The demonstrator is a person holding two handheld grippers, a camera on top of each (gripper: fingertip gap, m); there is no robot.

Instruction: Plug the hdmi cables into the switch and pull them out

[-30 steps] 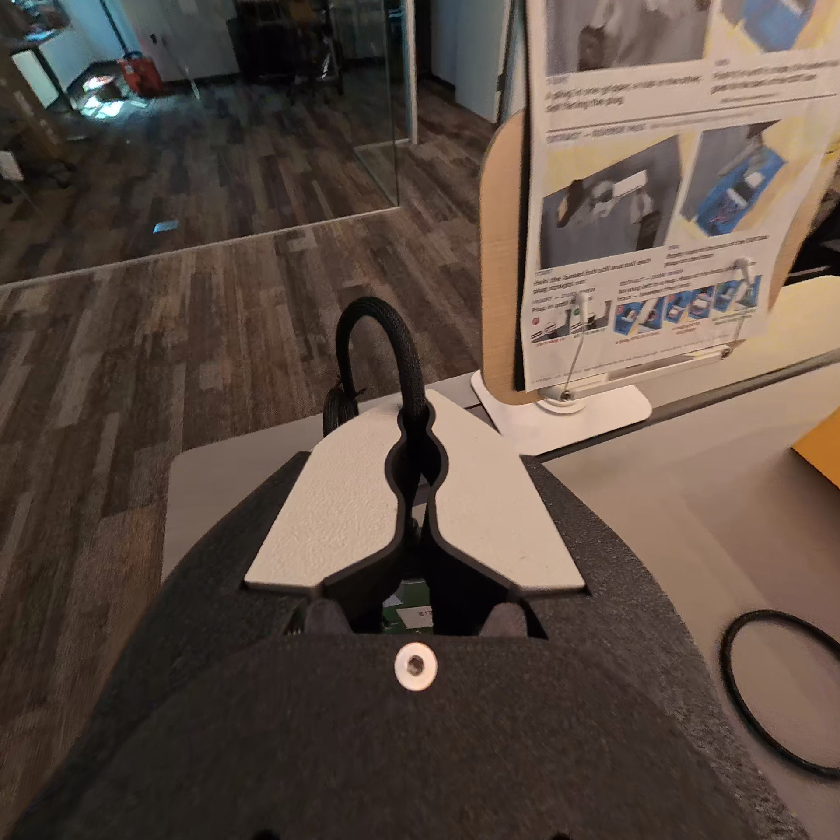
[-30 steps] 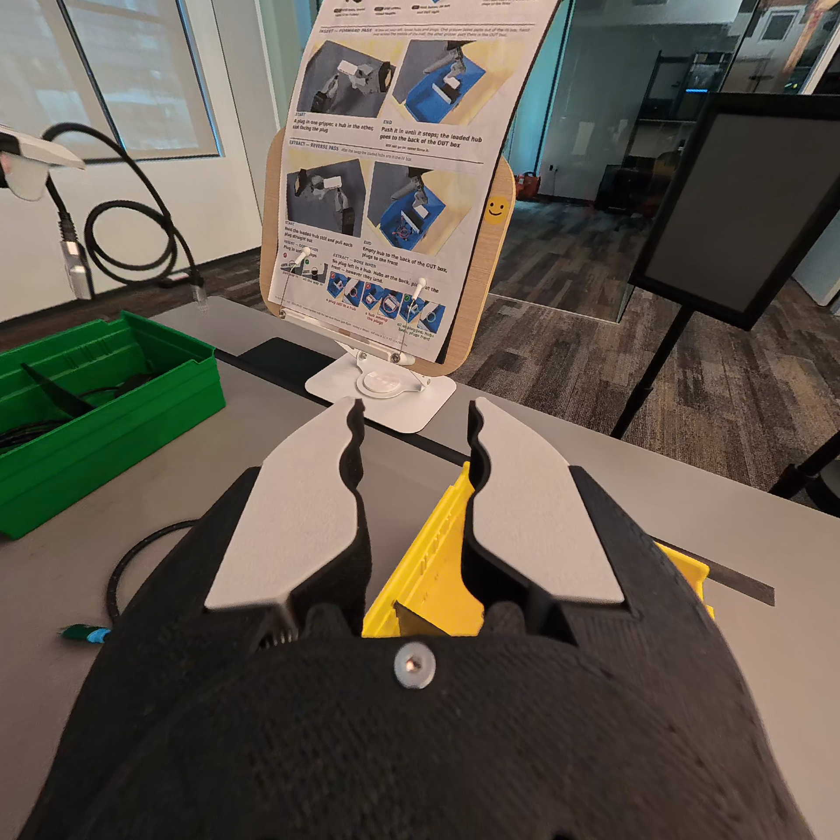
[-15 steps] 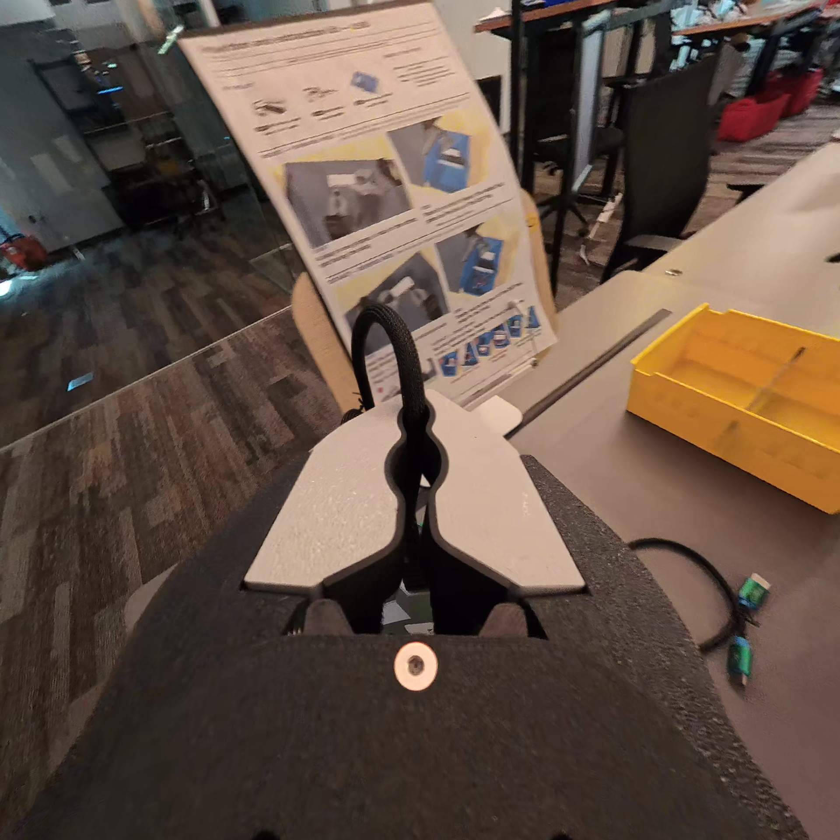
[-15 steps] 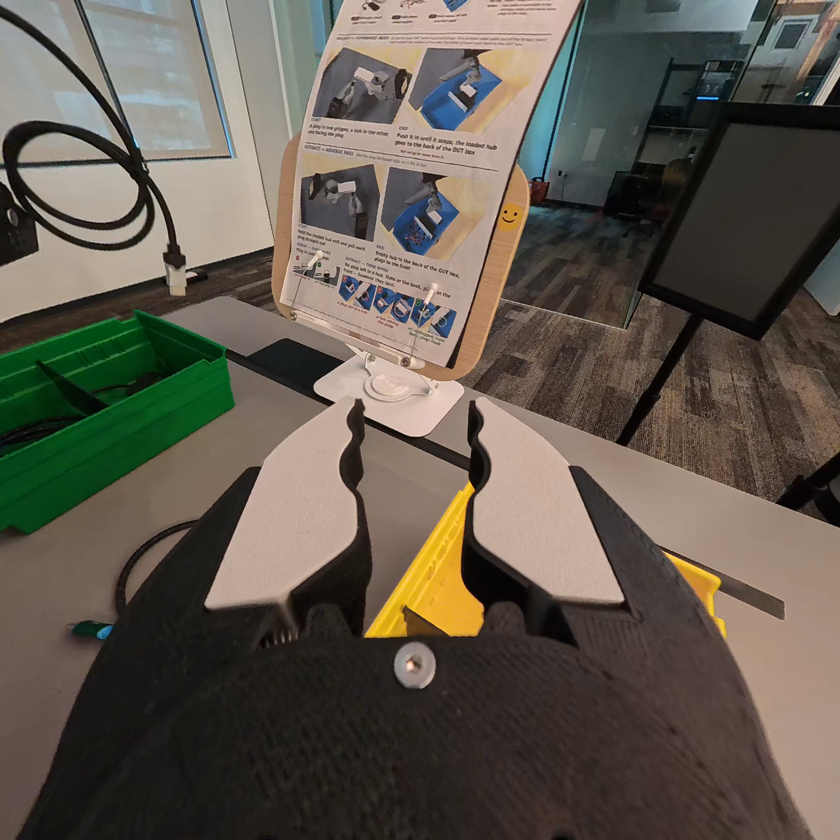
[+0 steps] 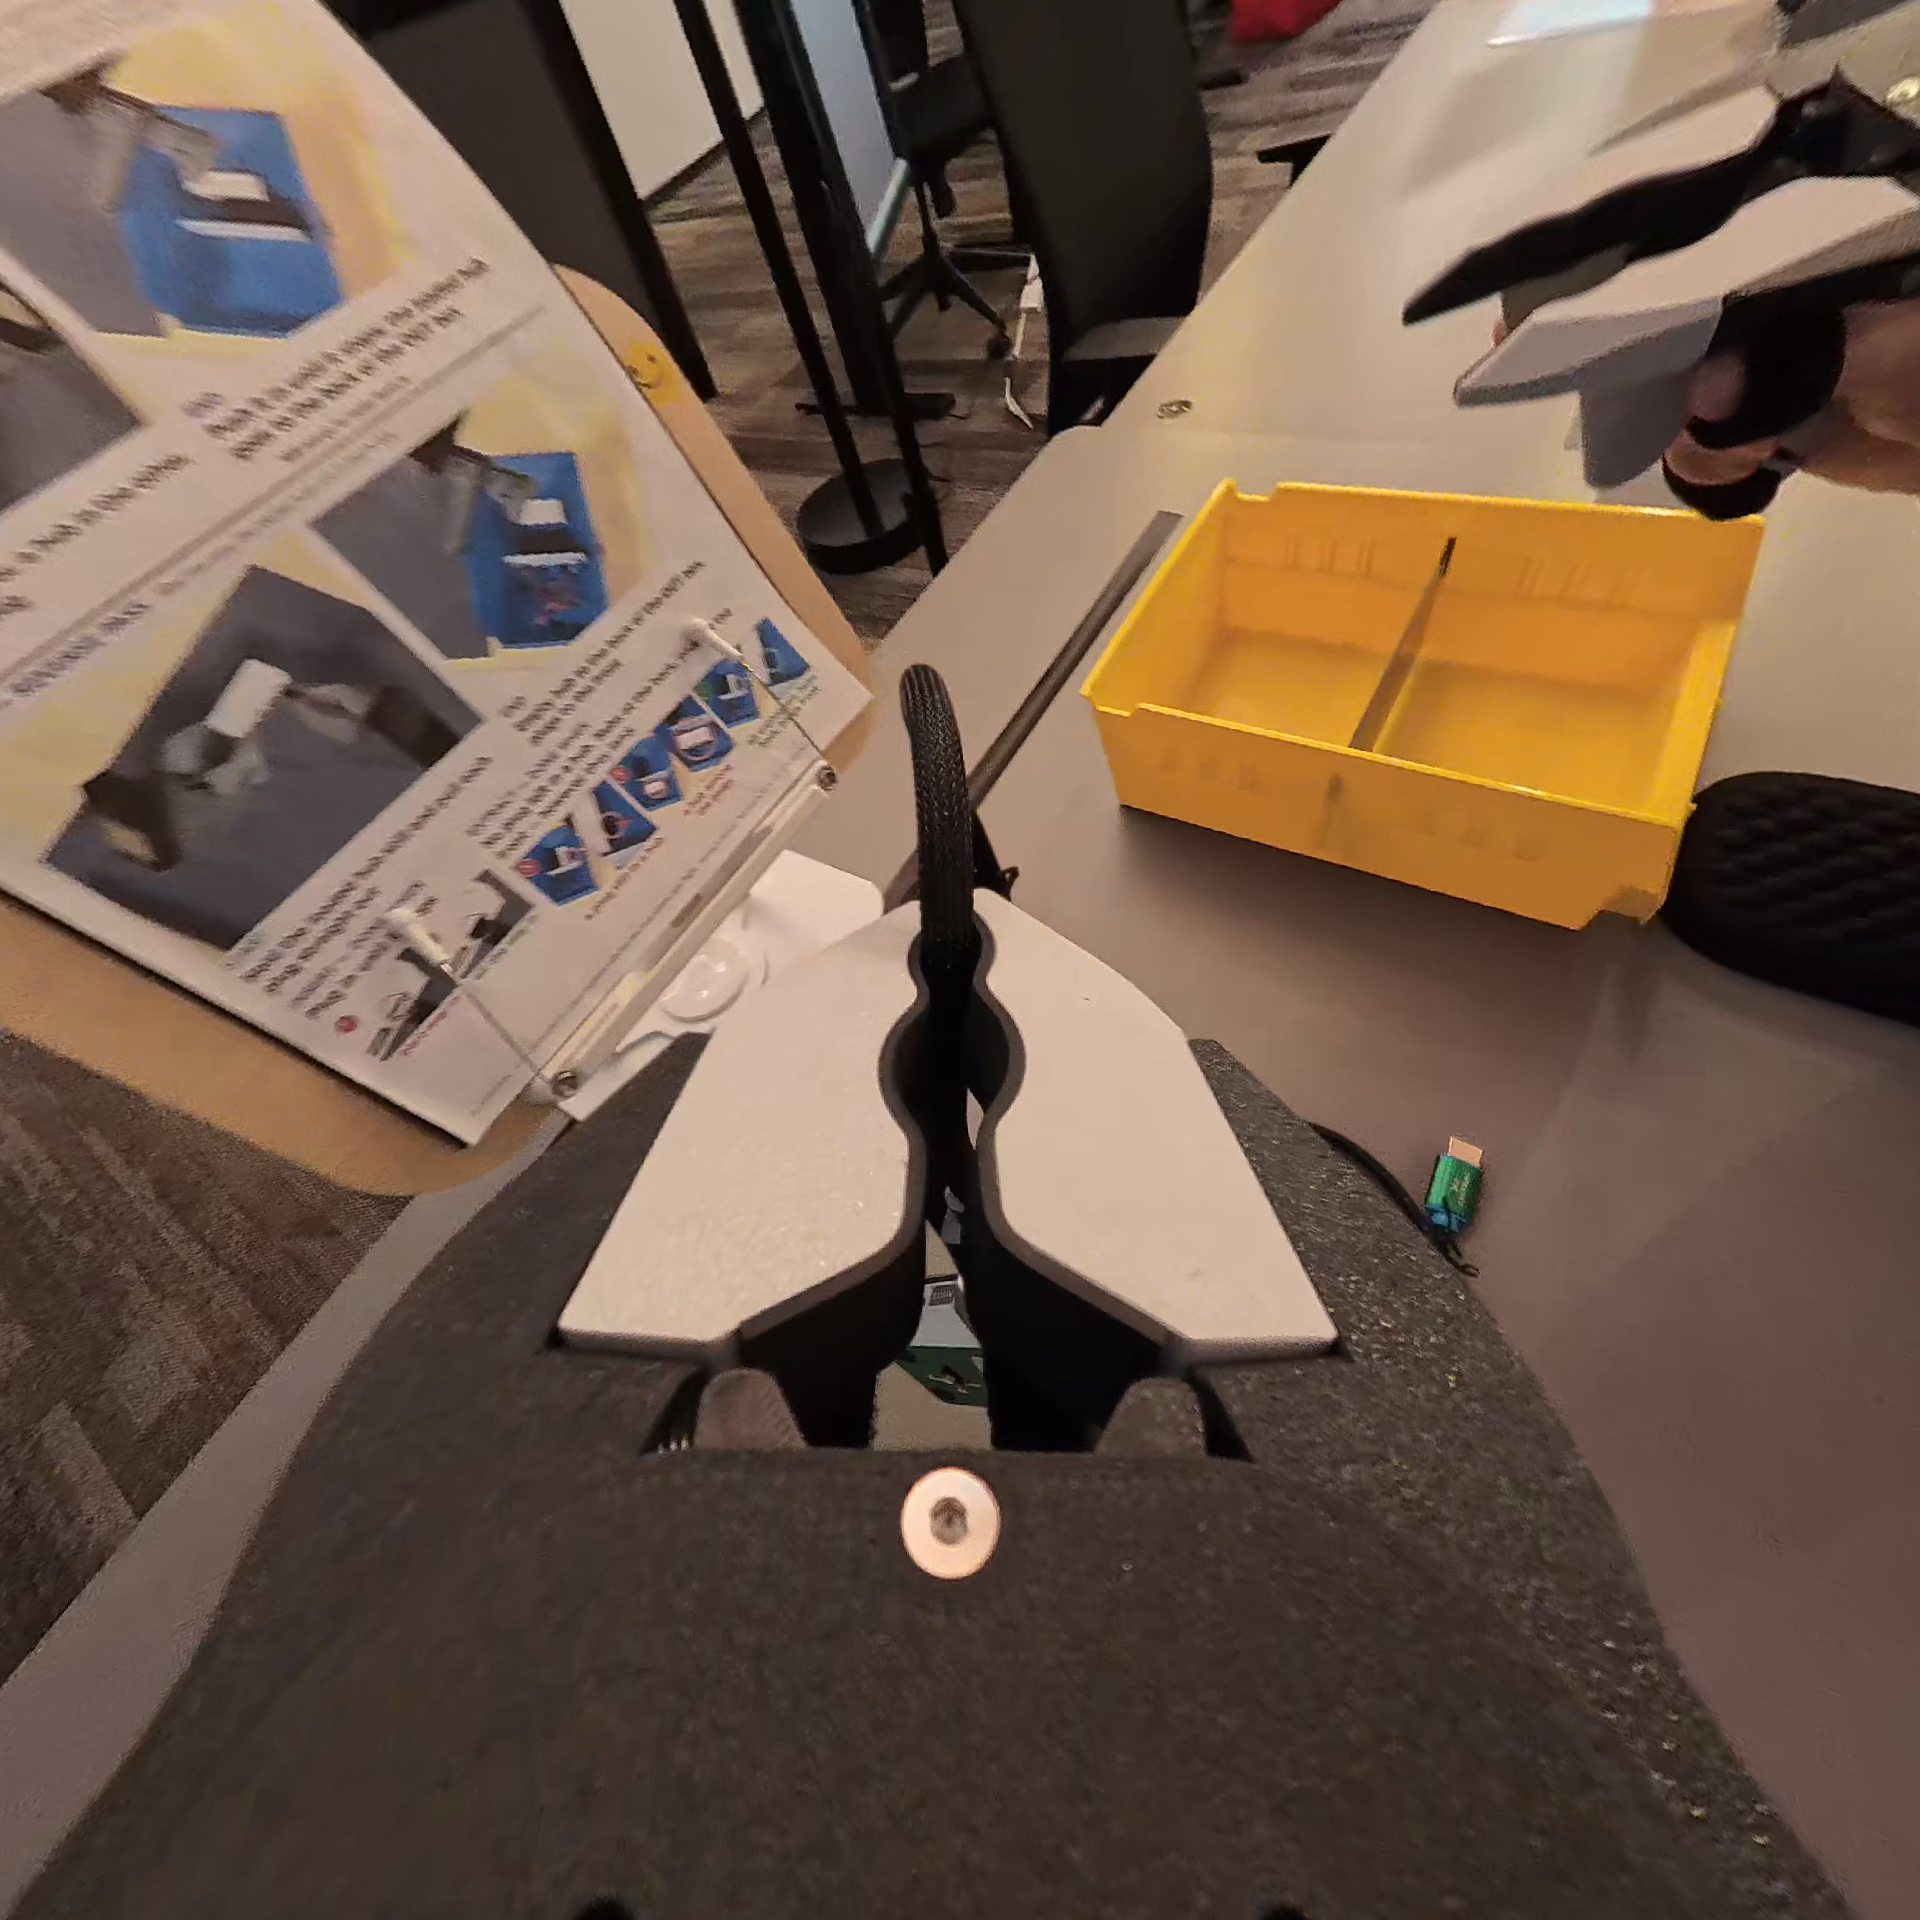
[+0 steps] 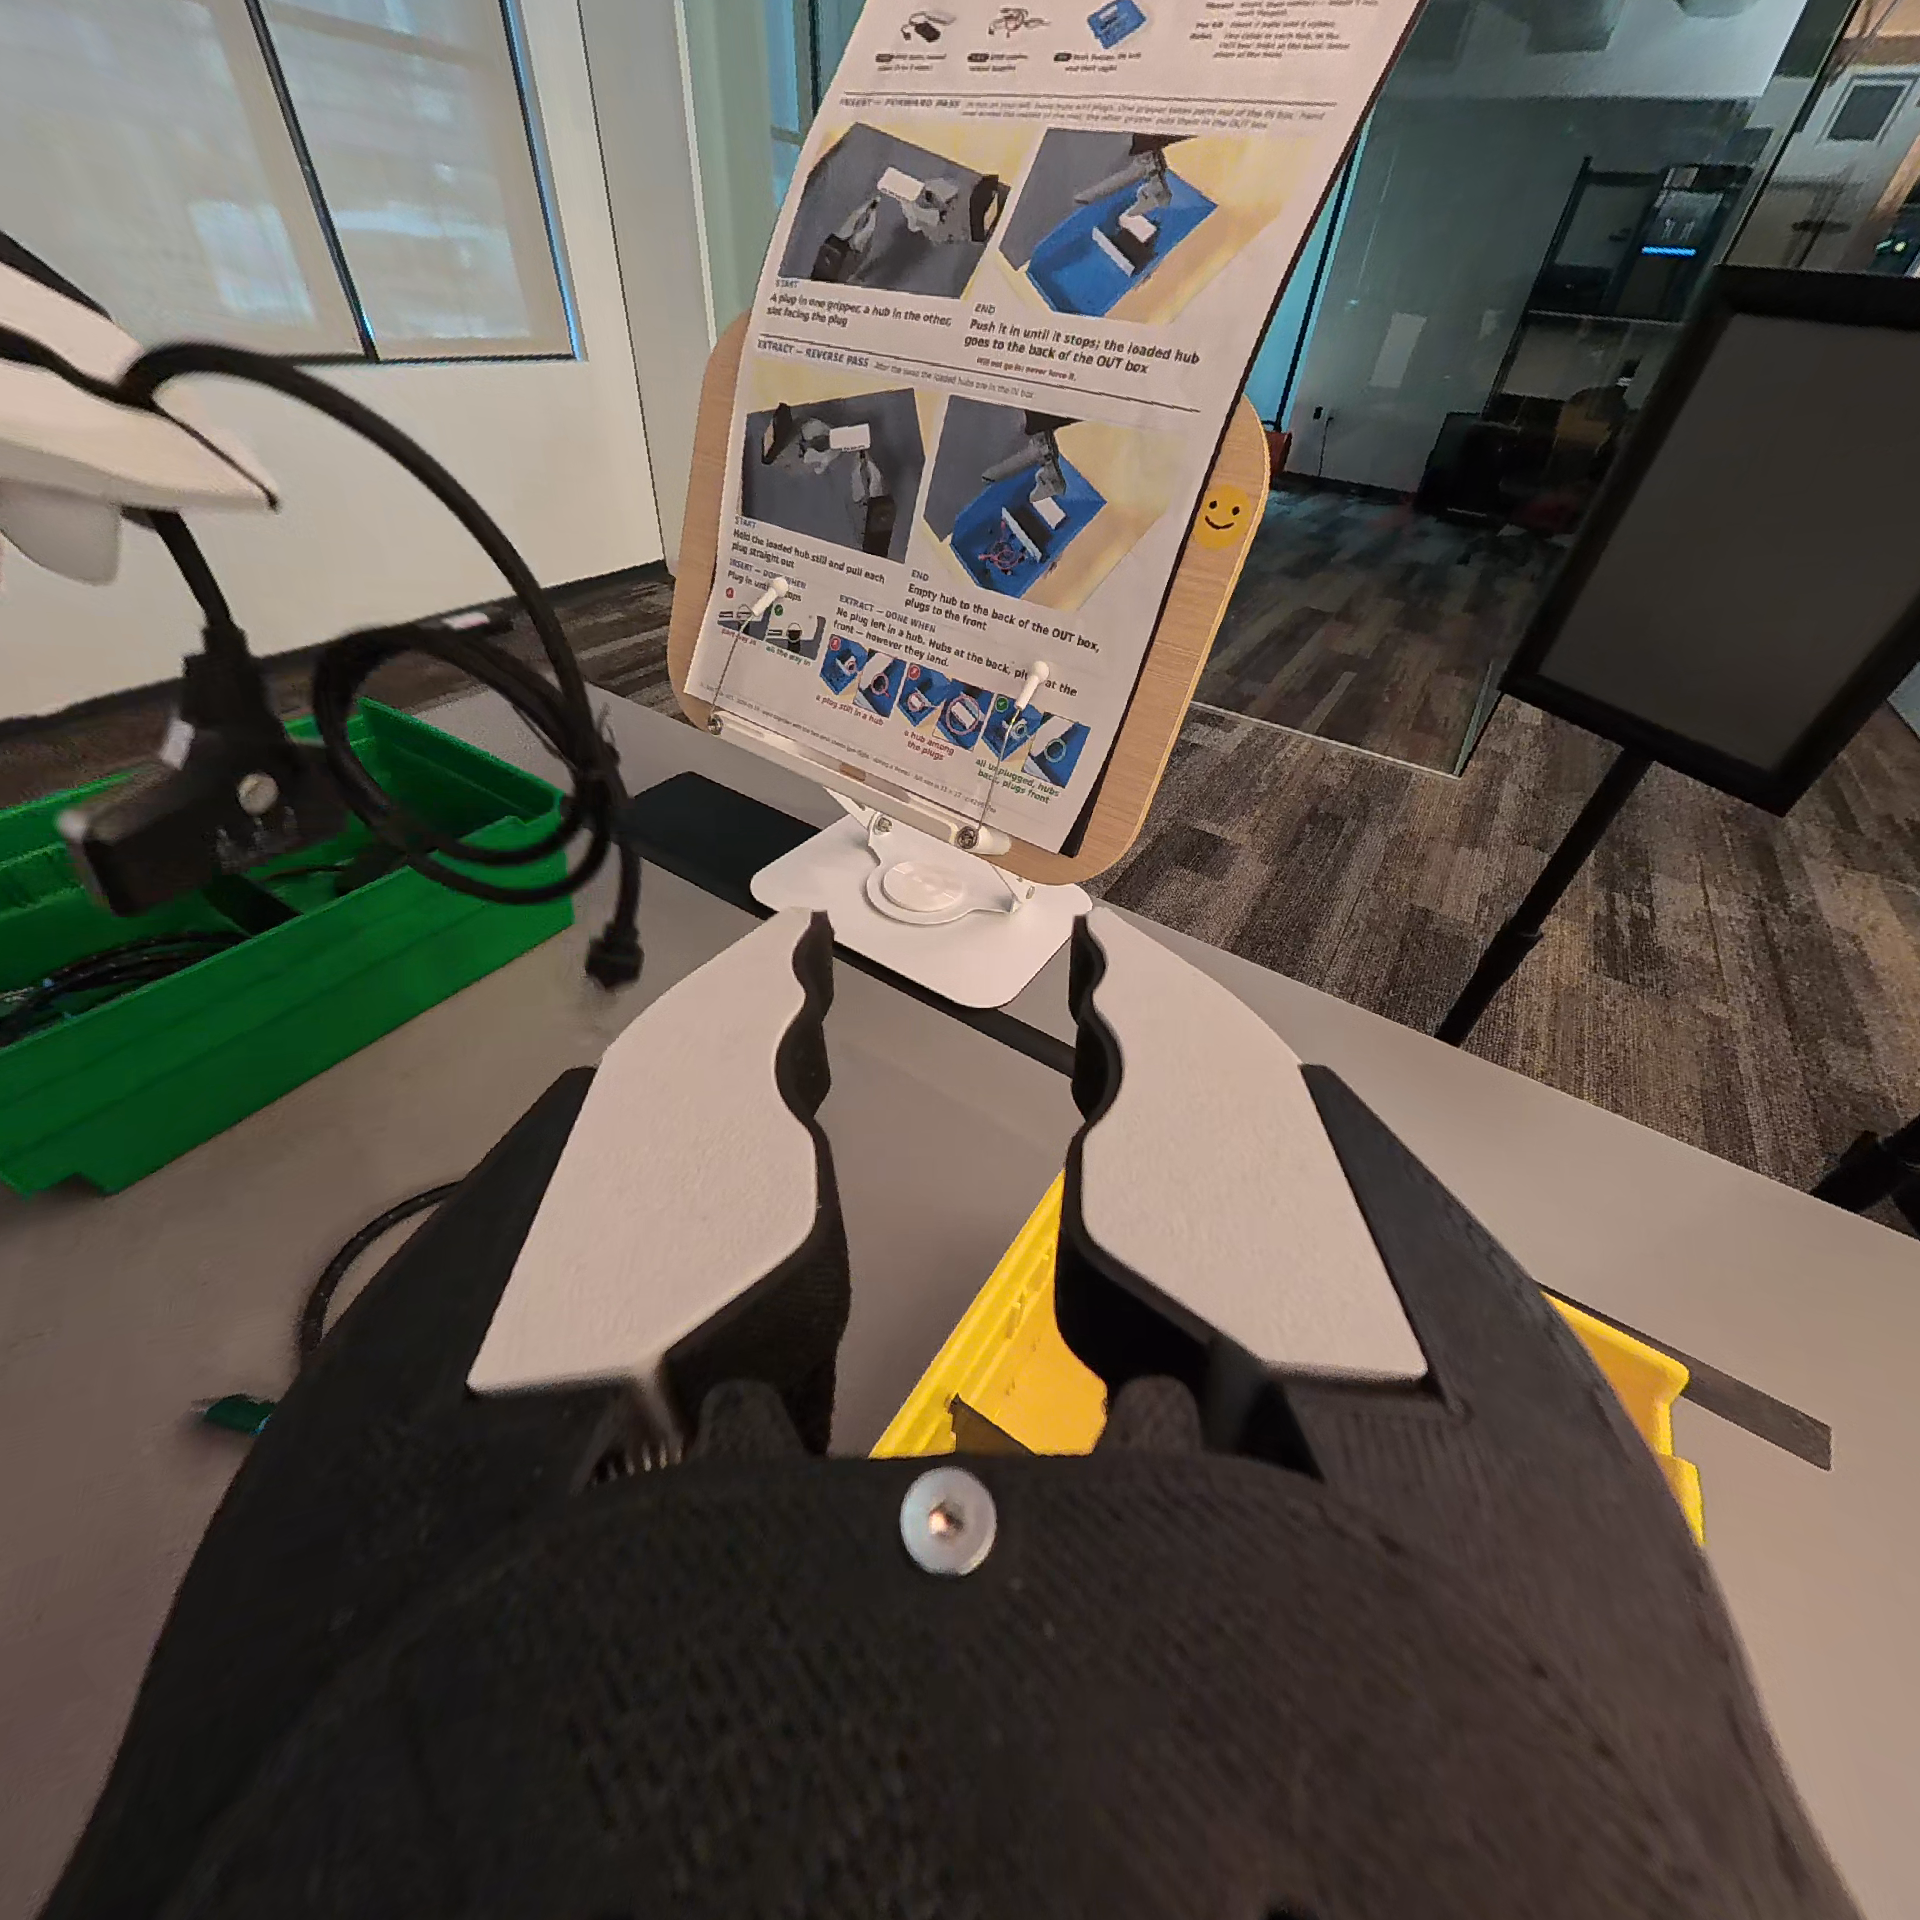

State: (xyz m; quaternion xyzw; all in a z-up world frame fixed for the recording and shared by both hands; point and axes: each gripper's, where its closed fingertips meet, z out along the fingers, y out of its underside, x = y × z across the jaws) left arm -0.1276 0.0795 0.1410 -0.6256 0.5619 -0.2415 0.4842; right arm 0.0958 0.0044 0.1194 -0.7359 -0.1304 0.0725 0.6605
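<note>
My left gripper (image 5: 948, 925) is shut on a black braided HDMI cable (image 5: 935, 769), which arches up out of the fingertips. In the right wrist view the left gripper (image 6: 94, 447) is at the upper left, in the air. The cable (image 6: 468, 675) hangs from it in loops, with a blurred dark plug end (image 6: 135, 842) below and a second end (image 6: 613, 961) dangling lower. My right gripper (image 6: 945, 966) is open and empty above the near corner of the yellow bin (image 6: 1039, 1340). It also shows in the left wrist view (image 5: 1662, 260), above the bin's far side. I cannot pick out the switch.
The yellow two-compartment bin (image 5: 1423, 707) looks empty. A green bin (image 6: 260, 987) with dark cables stands at the left. Another black cable (image 6: 353, 1257) with a green plug (image 5: 1455, 1184) lies on the grey table. An instruction sheet on a stand (image 6: 987, 468) is at the back edge. There is about 25 cm between the tips of the two grippers.
My left gripper has swung to the right with the cable, from facing the floor to facing the yellow bin. The hanging cable has come nearer to my right gripper, which stayed open and barely moved.
</note>
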